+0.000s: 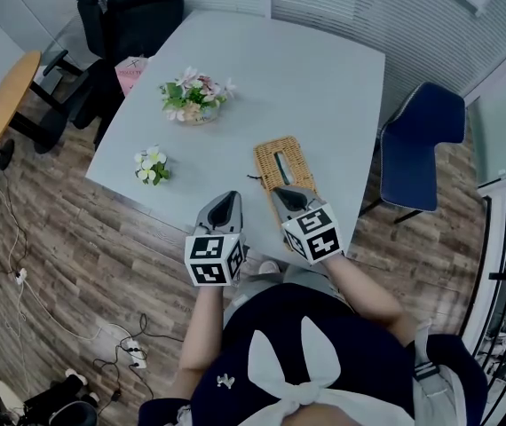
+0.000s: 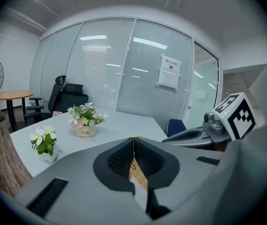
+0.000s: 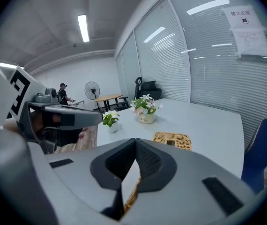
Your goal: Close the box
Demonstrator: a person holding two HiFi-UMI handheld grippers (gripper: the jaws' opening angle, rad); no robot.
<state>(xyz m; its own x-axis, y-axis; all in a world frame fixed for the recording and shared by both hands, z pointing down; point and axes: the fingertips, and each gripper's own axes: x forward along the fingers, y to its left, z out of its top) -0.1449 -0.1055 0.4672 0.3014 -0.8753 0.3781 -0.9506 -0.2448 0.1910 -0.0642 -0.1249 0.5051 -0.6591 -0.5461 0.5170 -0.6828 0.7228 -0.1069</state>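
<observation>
wicker box [image 1: 281, 165] on the grey table [image 1: 324, 87], both grippers shut and empty at its near end

right gripper [image 1: 287, 195]: in the right gripper view its ribbed pads [image 3: 145, 159] meet tip to tip with nothing between them; it points forward and somewhat down, its tip over the near end of the box, and no view shows whether it touches the weave. left gripper [image 1: 227, 201]: in the left gripper view its jaws are likewise pressed together on nothing; it is angled gently down, side by side with the right one, just left of the box's near corner. the box lies ahead of and below both tips, near the table's front edge, long side running away from the person, slotted top lying flat.
</observation>
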